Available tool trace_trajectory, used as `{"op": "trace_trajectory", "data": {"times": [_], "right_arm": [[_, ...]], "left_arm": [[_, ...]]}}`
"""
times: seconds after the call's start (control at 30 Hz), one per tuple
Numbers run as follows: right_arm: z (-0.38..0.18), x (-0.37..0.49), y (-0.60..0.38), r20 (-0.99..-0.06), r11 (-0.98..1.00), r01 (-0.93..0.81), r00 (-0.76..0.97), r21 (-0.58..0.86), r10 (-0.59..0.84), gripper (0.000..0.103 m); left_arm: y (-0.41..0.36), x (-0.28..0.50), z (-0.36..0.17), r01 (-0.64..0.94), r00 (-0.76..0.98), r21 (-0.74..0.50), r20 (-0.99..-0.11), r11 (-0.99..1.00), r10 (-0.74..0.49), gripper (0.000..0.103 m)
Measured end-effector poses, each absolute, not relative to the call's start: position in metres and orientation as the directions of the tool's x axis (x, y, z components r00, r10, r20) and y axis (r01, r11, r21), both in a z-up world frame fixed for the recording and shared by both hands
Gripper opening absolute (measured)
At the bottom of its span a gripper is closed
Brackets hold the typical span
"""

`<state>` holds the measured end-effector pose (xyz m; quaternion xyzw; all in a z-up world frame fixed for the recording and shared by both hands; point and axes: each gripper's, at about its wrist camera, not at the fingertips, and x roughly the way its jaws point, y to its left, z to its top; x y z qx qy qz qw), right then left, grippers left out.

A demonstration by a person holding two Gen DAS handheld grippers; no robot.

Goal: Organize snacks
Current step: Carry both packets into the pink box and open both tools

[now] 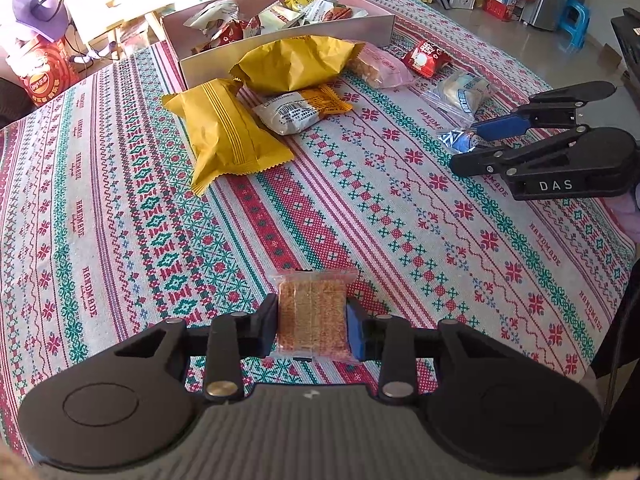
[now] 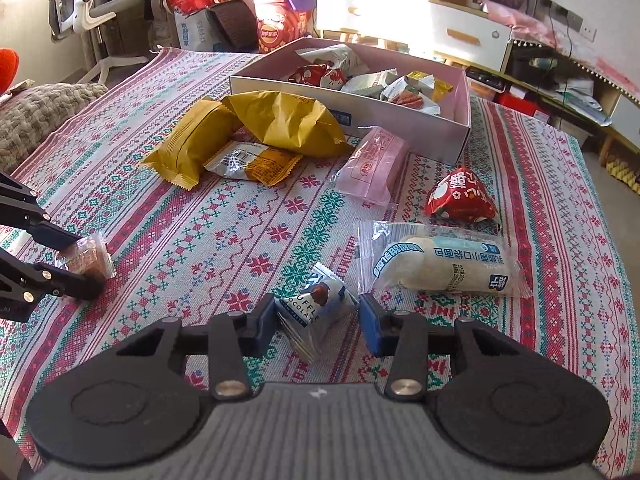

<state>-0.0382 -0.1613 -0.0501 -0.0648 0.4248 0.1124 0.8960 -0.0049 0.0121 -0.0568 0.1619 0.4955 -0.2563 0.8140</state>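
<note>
On the patterned tablecloth (image 1: 360, 208), low and near its front edge, the left gripper (image 1: 312, 322) reaches forward along the cloth with both pads pressed against the sides of a clear-wrapped brown snack bar (image 1: 312, 312), clamping it; the bar's long axis runs straight ahead between the fingers, its crimped far end pointing toward the pink box (image 1: 280, 54). Seen from the right wrist view, that same left gripper (image 2: 86, 266) comes in from the left edge, the bar (image 2: 86, 258) between its tips, right at cloth level. Over to the right, the right gripper (image 2: 318, 320) sits low over a small blue and white truffle chocolate packet (image 2: 316, 308), fingers spread to either side of it; the left pad looks to be touching the wrapper while the right pad stands clear, so the jaws are parted and not squeezing. The packet lies tilted, one foil end pointing back toward the camera. Just beyond it lies a white bread roll packet (image 2: 440, 264) with its length across the view, then a red packet (image 2: 460, 196), a pink packet (image 2: 372, 164) and two yellow bags (image 2: 240, 132) near the box
</note>
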Motion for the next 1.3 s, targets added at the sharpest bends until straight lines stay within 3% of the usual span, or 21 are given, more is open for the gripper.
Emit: {"op": "trace_trajectory", "data": {"times": [0.17,0.33,0.47,0.6,0.73,0.87,0.93,1.0,1.07,1.3], "right_arm": [[-0.047,-0.038,-0.157,-0.774,0.956,-0.294,0.605,-0.002,0.184,0.022],[-0.05,-0.039,-0.152,-0.785,0.952,-0.306,0.595,-0.025,0.171,0.024],[-0.044,-0.039,-0.158,-0.783,0.952,-0.304,0.586,0.025,0.208,0.032],[-0.035,-0.043,-0.161,-0.766,0.956,-0.291,0.607,0.037,0.214,0.053],[-0.037,-0.039,-0.163,-0.774,0.963,-0.268,0.601,0.037,0.197,0.056],[-0.042,-0.04,-0.158,-0.79,0.954,-0.298,0.58,0.024,0.2,0.048],[-0.044,-0.042,-0.154,-0.792,0.949,-0.316,0.579,0.0,0.193,0.039],[-0.046,-0.042,-0.151,-0.798,0.945,-0.327,0.574,-0.016,0.185,0.023],[-0.047,-0.042,-0.149,-0.798,0.945,-0.327,0.578,-0.032,0.173,0.017],[-0.04,-0.042,-0.149,-0.776,0.949,-0.315,0.607,-0.035,0.173,0.014]], "left_arm": [[0.012,-0.004,-0.056,0.571,0.382,0.009,-0.888,0.821,-0.256,0.041],[0.012,-0.004,-0.057,0.568,0.382,0.012,-0.889,0.823,-0.251,0.041],[0.013,-0.003,-0.056,0.56,0.387,0.009,-0.887,0.828,-0.252,0.041],[0.016,-0.002,-0.054,0.547,0.4,0.007,-0.881,0.837,-0.253,0.041],[0.015,-0.001,-0.053,0.544,0.403,0.004,-0.878,0.839,-0.258,0.041],[0.013,-0.001,-0.056,0.549,0.396,0.007,-0.883,0.836,-0.253,0.041],[0.013,0.0,-0.057,0.55,0.395,0.009,-0.884,0.835,-0.25,0.041],[0.013,-0.001,-0.057,0.549,0.399,0.011,-0.882,0.836,-0.25,0.041],[0.014,-0.001,-0.056,0.548,0.403,0.014,-0.88,0.836,-0.25,0.041],[0.016,0.001,-0.052,0.539,0.417,0.008,-0.872,0.842,-0.258,0.041]]}}
